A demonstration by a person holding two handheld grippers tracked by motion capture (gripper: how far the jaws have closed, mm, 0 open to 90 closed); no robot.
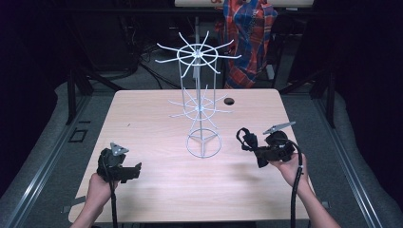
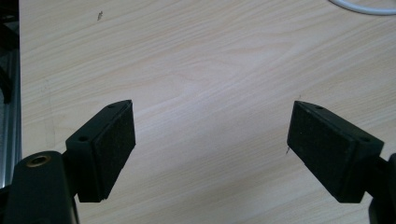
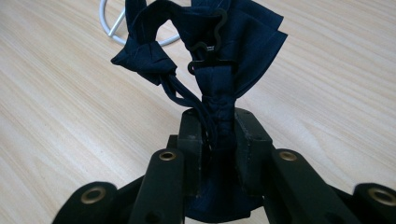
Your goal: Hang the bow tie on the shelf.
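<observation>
The right tool (image 3: 218, 135) clenches a dark bow tie (image 3: 219, 56) above the surface (image 1: 157, 190) near the wire rack (image 1: 202, 107), the left tool (image 2: 210, 144) gapes empty, and the dangling strap could snag a prong.

We see a rectangular light wood-grain table (image 1: 157, 190) with rounded corners. A white wire display rack (image 1: 199, 102), with two tiers of radiating prongs on a central post, stands on the table by its round ring base, slightly toward the far edge. A small dark round hole (image 1: 229, 101) in the tabletop lies just right of the rack.
</observation>
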